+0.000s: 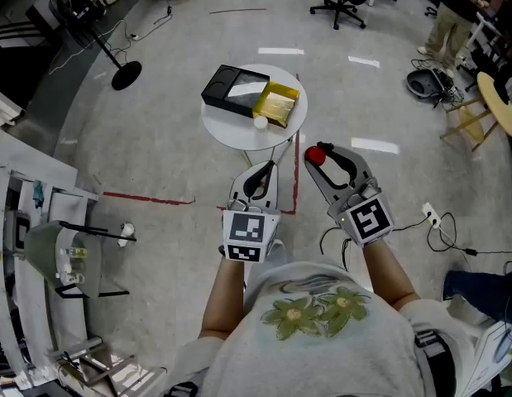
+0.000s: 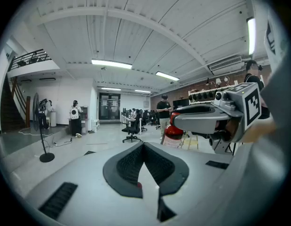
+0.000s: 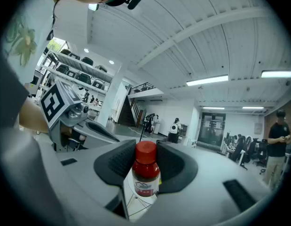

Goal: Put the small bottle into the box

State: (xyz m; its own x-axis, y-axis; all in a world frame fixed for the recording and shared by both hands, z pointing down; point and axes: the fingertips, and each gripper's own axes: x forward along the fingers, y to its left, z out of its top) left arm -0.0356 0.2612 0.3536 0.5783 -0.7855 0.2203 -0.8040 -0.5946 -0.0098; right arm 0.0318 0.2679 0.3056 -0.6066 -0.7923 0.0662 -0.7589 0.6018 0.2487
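Note:
The small bottle point(image 1: 315, 155), red-capped with a white label, stands between the pads of my right gripper point(image 1: 318, 159), which is shut on it; the right gripper view shows the bottle point(image 3: 144, 173) upright in the jaws. My left gripper point(image 1: 260, 177) is shut with nothing in it, its pads meeting in a V point(image 2: 144, 145). Both grippers hang close to the person's chest, short of the round white table point(image 1: 223, 127). On the table lie an open black box point(image 1: 233, 89) and a gold box point(image 1: 277, 103) side by side. The left gripper view shows the bottle point(image 2: 172, 130) in the right gripper.
A small white round thing point(image 1: 260, 122) lies on the table's near edge. Red tape point(image 1: 148, 198) marks the floor. A stand with a round base point(image 1: 123, 74) is at the far left, metal shelving point(image 1: 40, 246) at the left, an office chair point(image 1: 342, 2) and a person point(image 1: 450, 11) far back.

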